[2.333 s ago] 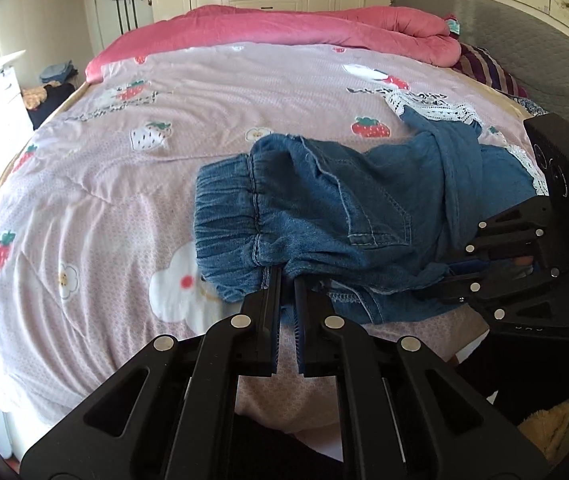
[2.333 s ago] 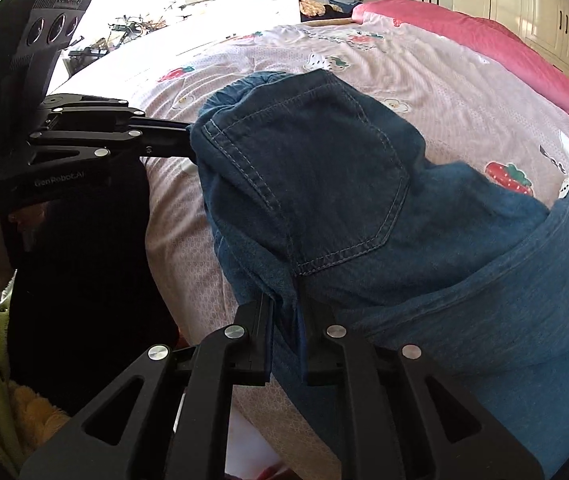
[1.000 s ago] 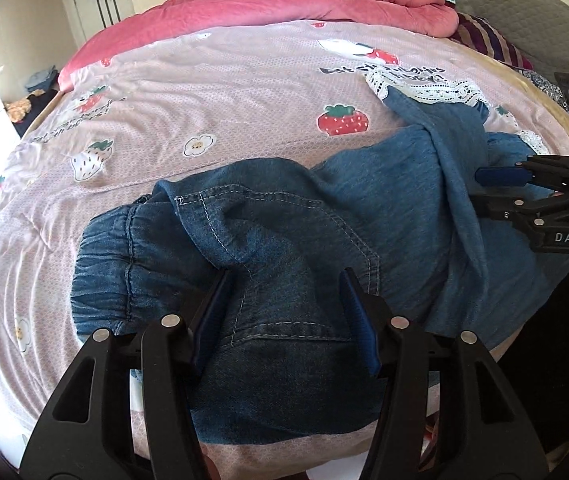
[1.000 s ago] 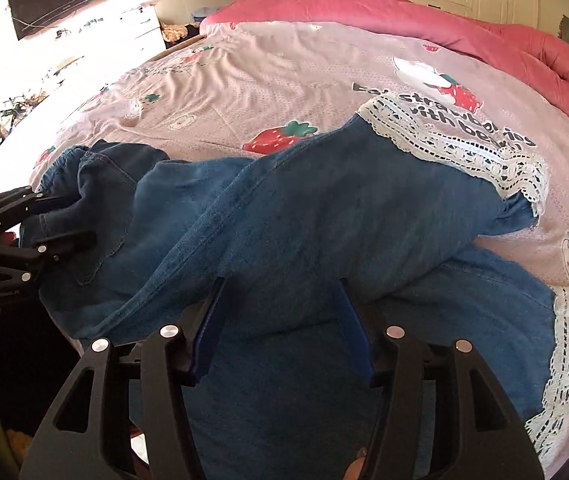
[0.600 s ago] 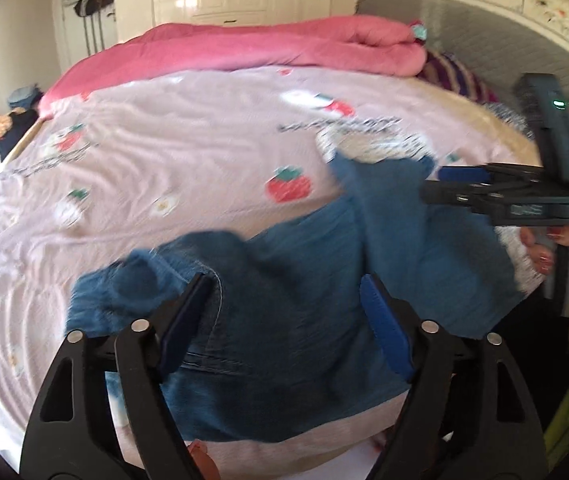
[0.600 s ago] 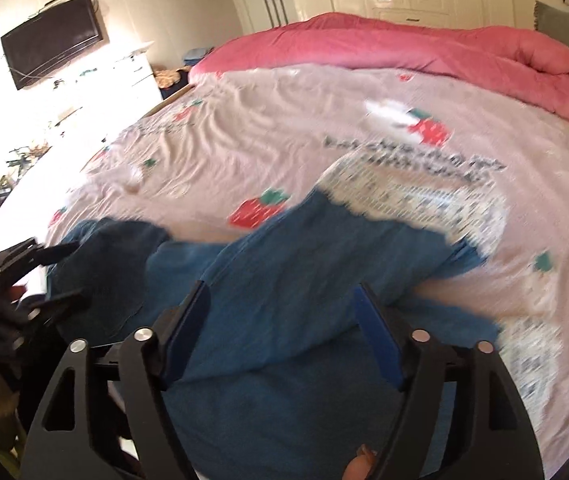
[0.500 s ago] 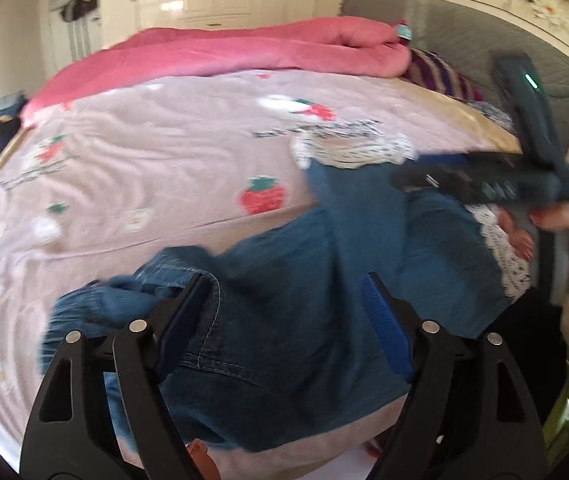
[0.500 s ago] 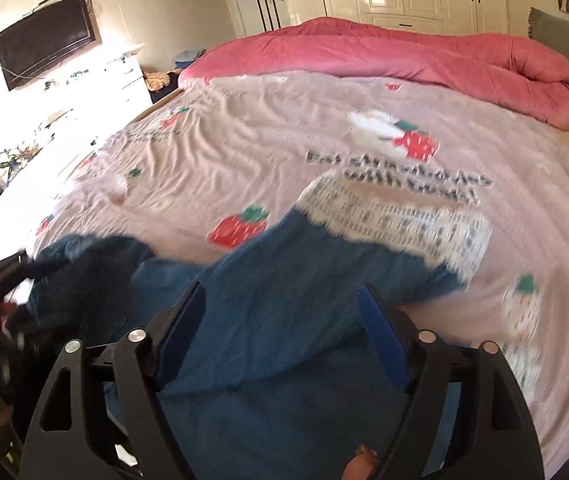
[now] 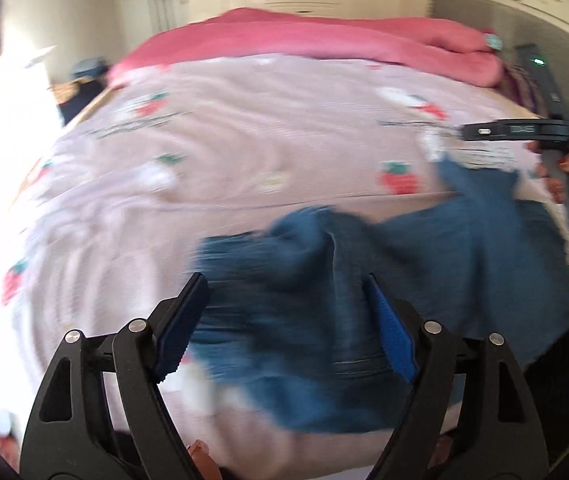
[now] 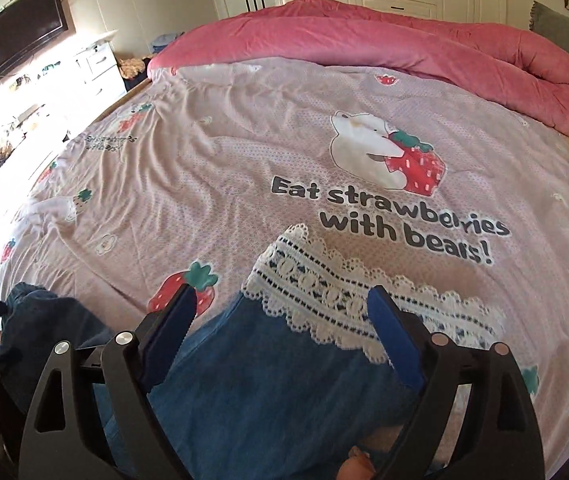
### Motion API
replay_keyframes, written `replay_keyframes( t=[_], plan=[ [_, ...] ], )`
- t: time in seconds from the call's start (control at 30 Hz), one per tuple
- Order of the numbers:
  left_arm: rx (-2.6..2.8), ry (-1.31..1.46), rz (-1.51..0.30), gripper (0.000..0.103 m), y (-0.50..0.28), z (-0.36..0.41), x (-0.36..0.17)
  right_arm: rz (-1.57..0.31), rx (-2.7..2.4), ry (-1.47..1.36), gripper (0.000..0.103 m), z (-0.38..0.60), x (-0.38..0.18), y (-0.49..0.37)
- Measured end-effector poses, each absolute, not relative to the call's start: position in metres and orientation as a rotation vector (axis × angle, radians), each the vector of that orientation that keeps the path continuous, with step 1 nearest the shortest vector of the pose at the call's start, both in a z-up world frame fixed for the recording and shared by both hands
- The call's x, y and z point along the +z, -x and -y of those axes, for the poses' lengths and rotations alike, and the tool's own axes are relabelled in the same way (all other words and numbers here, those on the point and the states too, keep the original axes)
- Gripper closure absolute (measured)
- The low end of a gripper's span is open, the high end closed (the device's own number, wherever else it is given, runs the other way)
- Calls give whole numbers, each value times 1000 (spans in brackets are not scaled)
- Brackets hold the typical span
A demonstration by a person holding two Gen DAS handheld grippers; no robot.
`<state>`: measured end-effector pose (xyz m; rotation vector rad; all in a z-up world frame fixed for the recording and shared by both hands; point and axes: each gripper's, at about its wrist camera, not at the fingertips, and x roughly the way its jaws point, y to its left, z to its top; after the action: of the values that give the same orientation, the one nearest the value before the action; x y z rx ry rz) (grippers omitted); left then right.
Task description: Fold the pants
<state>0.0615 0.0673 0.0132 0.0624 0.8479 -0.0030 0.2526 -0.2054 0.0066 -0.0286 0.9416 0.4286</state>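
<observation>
Both grippers have let go of the denim they pinched a couple of seconds ago and pulled back, and the pants [image 9: 424, 280] now lie spread along the near edge of the bed [image 10: 244, 160] instead of hanging bunched between them. At the left gripper [image 9: 286, 320] the jaws stand wide and hold nothing, with the gathered waistband end rumpled just beyond them; this view is smeared by motion, so fine creases cannot be read. At the right gripper [image 10: 280, 328] the jaws also stand wide and hold nothing, over the leg end, whose white lace cuff [image 10: 344, 300] lies just past the tips. So the long axis of the pants runs left to right across the near edge: waist to the left, cuffs to the right, each hand nearest its own end. One leg seems to cross over the other, so the likely next grasp is at the cuff, to the right hand's side. A pink quilt [image 10: 404, 32] is heaped along the far side, well apart from the pants. No containers show in either view
</observation>
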Motion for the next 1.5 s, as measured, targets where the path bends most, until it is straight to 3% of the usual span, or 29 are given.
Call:
replay_keyframes(
  t=[0.13, 0.33, 0.37, 0.4, 0.43, 0.53, 0.63, 0.77, 0.83, 0.87, 1.0, 1.23, 1.5],
  plan=[
    [-24, -16, -802, 30, -56, -76, 32, -984, 413, 81, 17, 191, -4, -282],
    [9, -253, -661, 22, -42, -32, 64, -1070, 385, 114, 19, 176, -26, -315],
    [-32, -220, -667, 22, -41, -31, 67, -1089, 390, 136, 27, 173, -31, -318],
    [-83, -180, -673, 22, -37, -31, 67, -1097, 391, 151, 61, 172, -34, -319],
    [-155, -140, -686, 21, -39, -26, 67, -1111, 399, 165, 76, 170, -37, -318],
    [-279, -134, -737, 21, -47, 1, 51, -1083, 434, 161, 93, 173, -29, -309],
    [-405, -123, -806, 22, -59, 35, 26, -1024, 439, 125, 94, 188, -11, -295],
    [-487, -112, -920, 47, -73, 59, -10, -957, 440, 58, 94, 217, 19, -278],
    [-463, -130, -936, 50, -73, 62, -20, -919, 433, 23, 94, 235, 34, -264],
    [-460, -138, -931, 57, -72, 63, -22, -906, 431, 11, 94, 242, 40, -259],
    [-498, -124, -924, 103, -73, 62, -26, -863, 422, -44, 94, 271, 60, -236],
    [-603, -229, -852, 103, -45, 67, -10, -830, 406, -162, 94, 332, 67, -156],
    [-675, -336, -871, 103, -28, 85, -25, -916, 338, -207, 94, 381, 17, -53]
  ],
)
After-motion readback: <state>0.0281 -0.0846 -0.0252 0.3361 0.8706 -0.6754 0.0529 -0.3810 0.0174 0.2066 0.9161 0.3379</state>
